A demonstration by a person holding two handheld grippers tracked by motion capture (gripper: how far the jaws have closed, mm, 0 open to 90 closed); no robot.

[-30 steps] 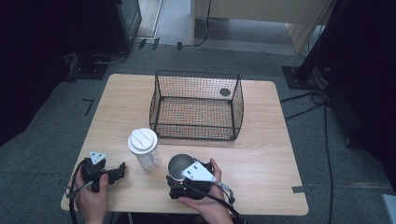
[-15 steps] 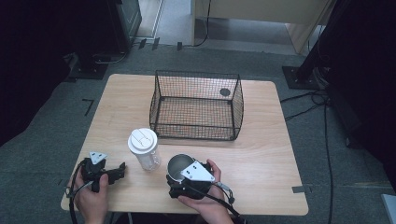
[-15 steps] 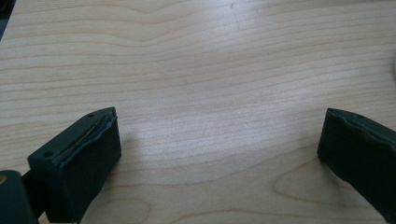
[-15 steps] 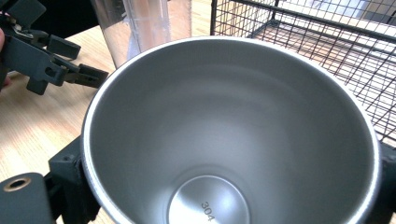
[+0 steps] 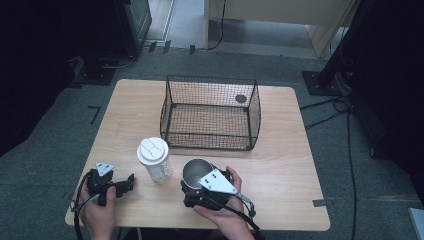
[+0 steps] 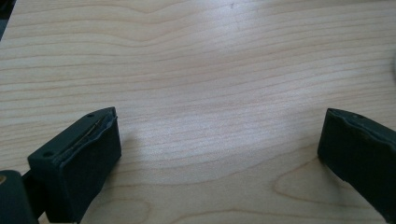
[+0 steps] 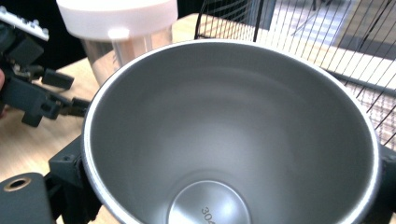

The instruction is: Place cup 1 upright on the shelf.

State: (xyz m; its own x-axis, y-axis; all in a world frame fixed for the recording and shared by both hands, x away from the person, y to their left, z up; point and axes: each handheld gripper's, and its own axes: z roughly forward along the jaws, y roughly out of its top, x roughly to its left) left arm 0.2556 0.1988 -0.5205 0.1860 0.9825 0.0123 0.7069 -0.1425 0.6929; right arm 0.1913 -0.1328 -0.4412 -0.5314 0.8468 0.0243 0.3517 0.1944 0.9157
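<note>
A steel cup (image 5: 195, 171) stands upright near the table's front edge, with my right gripper (image 5: 196, 182) shut on it, one jaw on each side. In the right gripper view the cup's empty inside (image 7: 224, 140) spreads between the two jaws. A clear tumbler with a white lid (image 5: 154, 159) stands just left of the cup, apart from it. At the front left, my left gripper (image 5: 128, 183) rests low on the wood and is open. Bare table (image 6: 210, 93) lies between its fingers (image 6: 79, 154).
A black wire basket (image 5: 210, 112) stands at the middle back of the wooden table (image 5: 280, 150), with a small dark disc (image 5: 241, 99) by its far right corner. The left gripper (image 7: 37, 93) shows to the left in the right gripper view. Cables trail off the front edge.
</note>
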